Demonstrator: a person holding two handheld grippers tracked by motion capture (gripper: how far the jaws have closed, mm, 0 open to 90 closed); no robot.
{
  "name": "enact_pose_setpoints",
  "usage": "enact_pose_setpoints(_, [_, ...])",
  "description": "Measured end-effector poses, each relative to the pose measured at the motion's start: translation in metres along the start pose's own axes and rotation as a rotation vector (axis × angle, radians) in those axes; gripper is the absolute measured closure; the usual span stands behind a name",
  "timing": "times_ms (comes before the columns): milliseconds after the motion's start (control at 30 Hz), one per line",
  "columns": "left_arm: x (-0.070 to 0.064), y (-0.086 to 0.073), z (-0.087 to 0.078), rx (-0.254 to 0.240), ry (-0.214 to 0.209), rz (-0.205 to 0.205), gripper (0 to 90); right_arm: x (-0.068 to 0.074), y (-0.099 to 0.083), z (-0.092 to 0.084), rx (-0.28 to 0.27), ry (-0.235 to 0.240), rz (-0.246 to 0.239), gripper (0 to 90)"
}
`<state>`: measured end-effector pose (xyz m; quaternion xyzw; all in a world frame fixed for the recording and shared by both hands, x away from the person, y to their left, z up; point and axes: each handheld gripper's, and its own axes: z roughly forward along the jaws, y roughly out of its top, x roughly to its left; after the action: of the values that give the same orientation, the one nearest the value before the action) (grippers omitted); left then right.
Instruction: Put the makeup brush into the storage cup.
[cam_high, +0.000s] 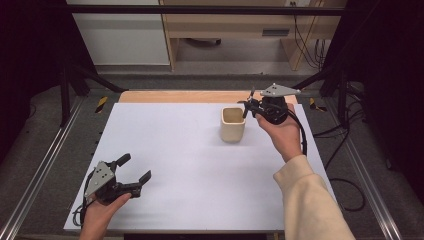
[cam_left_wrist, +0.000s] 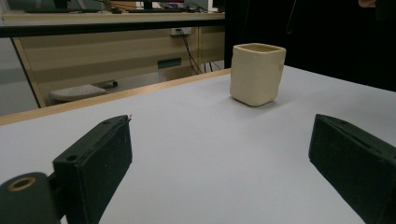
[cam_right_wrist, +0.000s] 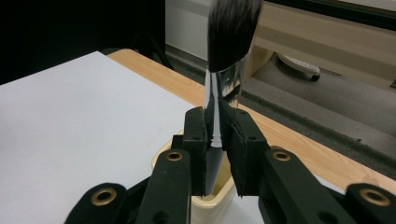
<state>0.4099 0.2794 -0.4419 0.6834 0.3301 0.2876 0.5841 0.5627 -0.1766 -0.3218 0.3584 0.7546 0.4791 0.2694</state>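
A cream square cup (cam_high: 233, 124) stands on the white table sheet (cam_high: 180, 150), right of the middle. My right gripper (cam_high: 248, 107) hovers just above the cup's right rim and is shut on a brush (cam_high: 251, 95). In the right gripper view the jaws (cam_right_wrist: 215, 126) clamp the brush's shiny silver ferrule (cam_right_wrist: 224, 86). Its dark bristles (cam_right_wrist: 232, 32) point up, and its lower end hangs over the cup's mouth (cam_right_wrist: 208, 198). My left gripper (cam_high: 135, 167) rests near the front left of the sheet, open and holding nothing. The left gripper (cam_left_wrist: 219, 154) faces the cup (cam_left_wrist: 257, 73) from a distance.
A wooden table edge (cam_high: 200, 96) shows beyond the sheet's far side. Black frame posts (cam_high: 65, 80) and cables (cam_high: 345, 185) flank the table. A desk (cam_high: 240, 25) stands farther back.
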Motion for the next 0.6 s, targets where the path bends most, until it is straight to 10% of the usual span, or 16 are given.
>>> enact_pose_setpoints(600, [0.000,0.000,-0.001,-0.007,-0.002,-0.004,5.5,0.003,-0.004,0.013,-0.017,-0.016,0.005,78.0])
